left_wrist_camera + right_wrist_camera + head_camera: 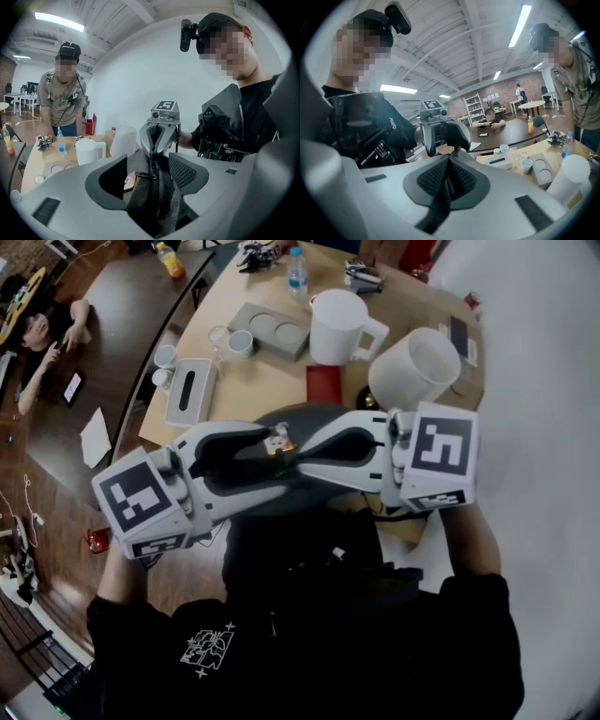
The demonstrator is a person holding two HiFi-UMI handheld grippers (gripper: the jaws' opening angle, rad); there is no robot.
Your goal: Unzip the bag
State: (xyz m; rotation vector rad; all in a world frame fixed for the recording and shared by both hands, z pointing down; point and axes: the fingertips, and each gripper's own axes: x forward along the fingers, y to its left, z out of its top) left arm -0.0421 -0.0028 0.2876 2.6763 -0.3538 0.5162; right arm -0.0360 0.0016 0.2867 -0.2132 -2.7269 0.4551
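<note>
I find no writing I can read. The marker cube (141,504) on the left gripper (149,182) and the one on the right gripper (450,164) carry only black-and-white square patterns. The white print (208,650) on the operator's black shirt is too small to make out. A small orange tag (130,181) sits at the bag's edge, and its print is blurred. The blue label on the water bottle (297,272) on the table (272,381) is likewise illegible.

The bag (161,199) is dark grey soft fabric, bunched into a narrow upright fold. A zip line runs along its top ridge, with a dark slider (151,175) on it. It hangs in the air between the two grippers, in front of my operator's chest and over the near edge of the tan table.

The left gripper's jaws stand spread wide with the grey fold and slider lying between them, the pads not pressing on it. The right gripper's jaws are pressed together, pinching a dark strip of the bag at the opposite end.

Two white jugs (342,326) stand on the table beyond.
</note>
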